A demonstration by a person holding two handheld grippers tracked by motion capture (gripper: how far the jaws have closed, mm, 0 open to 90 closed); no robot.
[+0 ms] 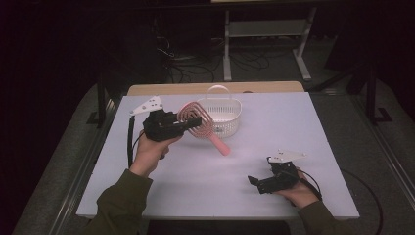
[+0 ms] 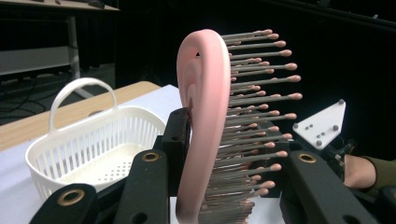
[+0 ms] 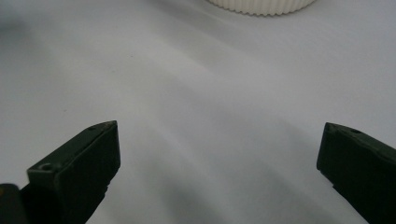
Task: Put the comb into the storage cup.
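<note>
Low right in the high view: right gripper (image 1: 255, 183) resting near the table's (image 1: 195, 196) front edge, jaws spread wide, nothing between them; same wide gap over bare white surface in the right gripper view (image 3: 219, 154).

Left of centre: left gripper (image 1: 188, 123) raised off the table, jaws clamped across the head of the pink brush (image 1: 198, 125), handle slanting down toward the centre and ending clear of the surface. In the left gripper view, brush (image 2: 205, 130) on edge between the jaws, one jaw on the smooth back, the other against the bristle side.

Just behind the brush, upper centre: white basket (image 1: 221, 115), handle upright, seemingly empty; at lower left in the left gripper view (image 2: 93, 144).

Likely next: brush into basket. Risks, as a guess:
- Grip partly on springy bristles, so the head could twist or slip out.
- Long handle could catch the basket rim or its upright handle and tip or shove the light basket.
- Brush may be longer than the basket, so could lever out if dropped flat.

Surface: plain white sheet over a wooden top, wood strip showing at the far edge. Room beyond: dark, cables on the floor, a white metal frame at upper centre.
</note>
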